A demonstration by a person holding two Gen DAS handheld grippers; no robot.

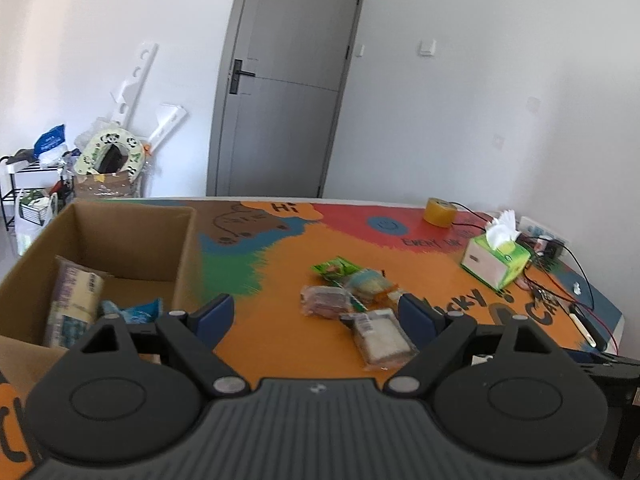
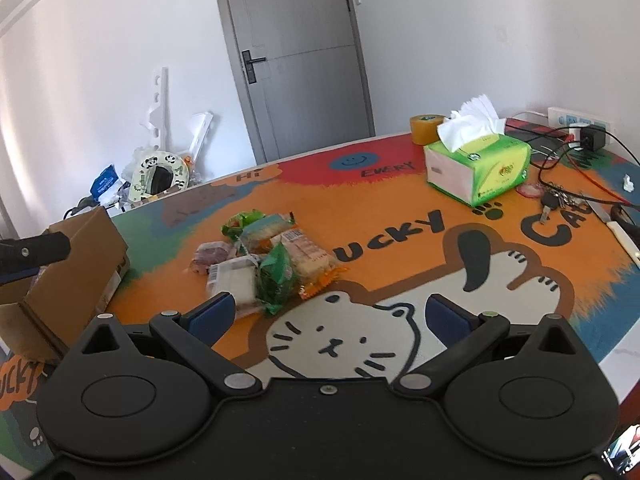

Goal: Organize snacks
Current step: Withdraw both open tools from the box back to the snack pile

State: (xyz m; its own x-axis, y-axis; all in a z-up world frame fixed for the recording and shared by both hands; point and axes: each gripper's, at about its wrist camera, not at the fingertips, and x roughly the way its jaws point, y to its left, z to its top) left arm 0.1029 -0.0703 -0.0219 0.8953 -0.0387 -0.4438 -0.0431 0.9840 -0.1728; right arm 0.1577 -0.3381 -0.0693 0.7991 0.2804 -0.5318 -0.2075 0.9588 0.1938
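**Both grippers empty, snack pile waiting beside the box**

We hold the left gripper above the table, fingers spread wide with nothing between them. Its view takes in both ends of the job: the cardboard box at the left and the loose snack pile ahead and to the right. The box sits open-topped at the table's left side, near the pile, which we judge keeps each carry short. Two packets already lie inside: a pale wrapped packet leaning against the left wall and a blue packet on the floor of the box.

We hold the right gripper low over the cat drawing on the mat, fingers likewise wide and empty. The pile lies just ahead and to its left; a green packet and a white wrapped cake sit nearest. The packets overlap and touch one another, so lifting one may drag a neighbour.

The tissue box, tape roll and keys sit well apart at the far right, out of the working path.

We judge the sorting partly done, with most packets still on the table.
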